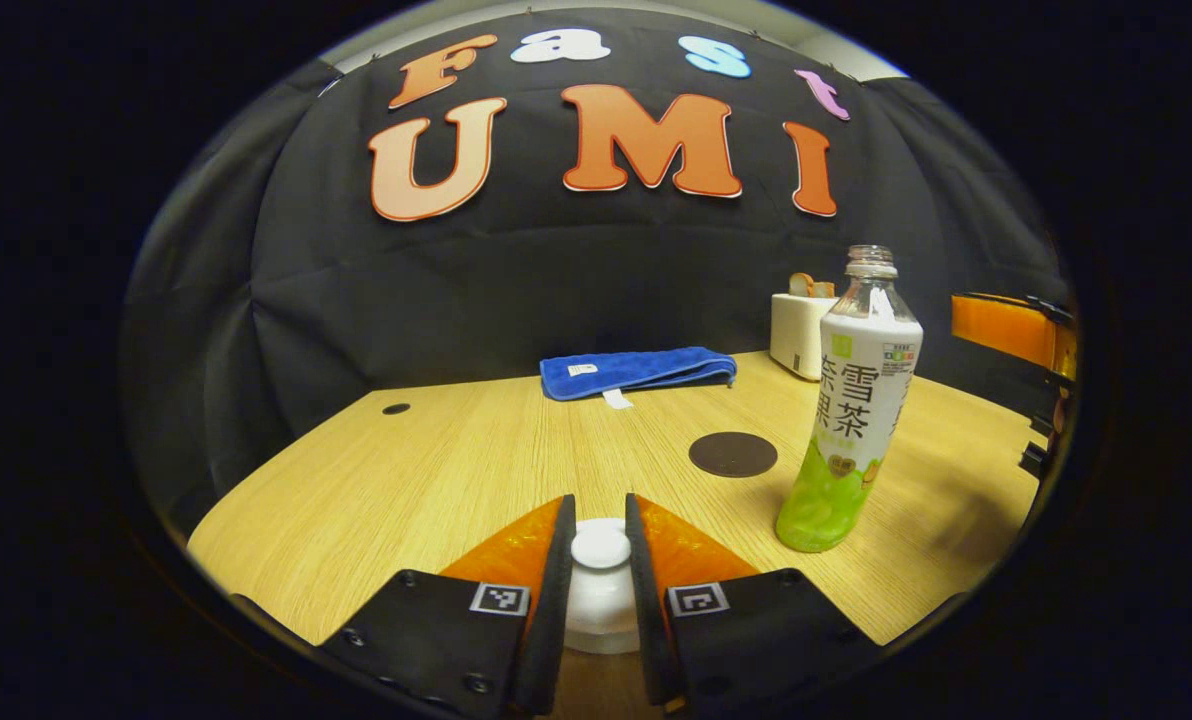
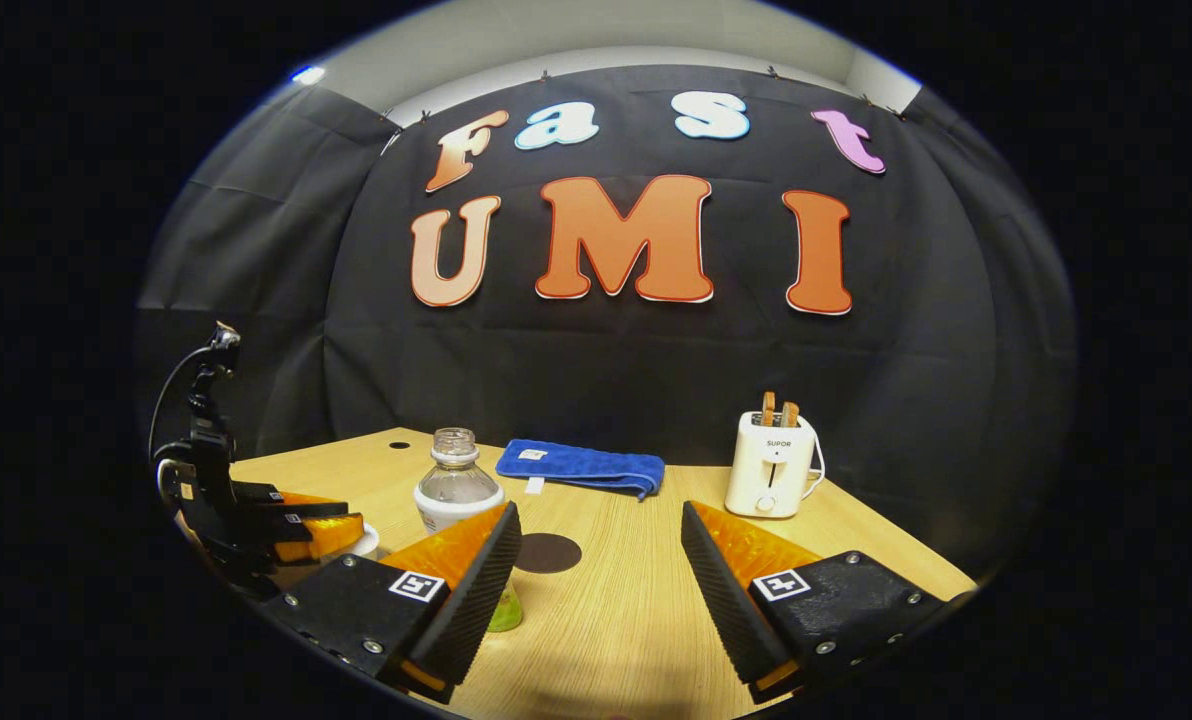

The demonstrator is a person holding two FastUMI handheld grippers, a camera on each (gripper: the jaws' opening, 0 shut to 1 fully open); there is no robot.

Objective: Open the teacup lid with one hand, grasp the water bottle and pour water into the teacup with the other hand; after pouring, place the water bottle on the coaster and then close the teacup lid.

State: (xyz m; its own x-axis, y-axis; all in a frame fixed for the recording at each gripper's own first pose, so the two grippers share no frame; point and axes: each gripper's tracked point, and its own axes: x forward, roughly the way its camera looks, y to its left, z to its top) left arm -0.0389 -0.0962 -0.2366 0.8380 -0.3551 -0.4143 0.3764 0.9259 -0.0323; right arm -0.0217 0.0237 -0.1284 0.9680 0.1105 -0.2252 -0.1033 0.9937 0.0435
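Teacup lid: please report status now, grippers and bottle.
Left gripper shut on teacup lid knob, lid still down. Right gripper open, bottle just beyond its left finger, not grasped. Coaster bare. Nothing in the way.

Matt wood-grain table [image 1: 436, 470], clear glossy plastic water bottle [image 1: 849, 400], soft blue cloth towel [image 1: 636, 370]
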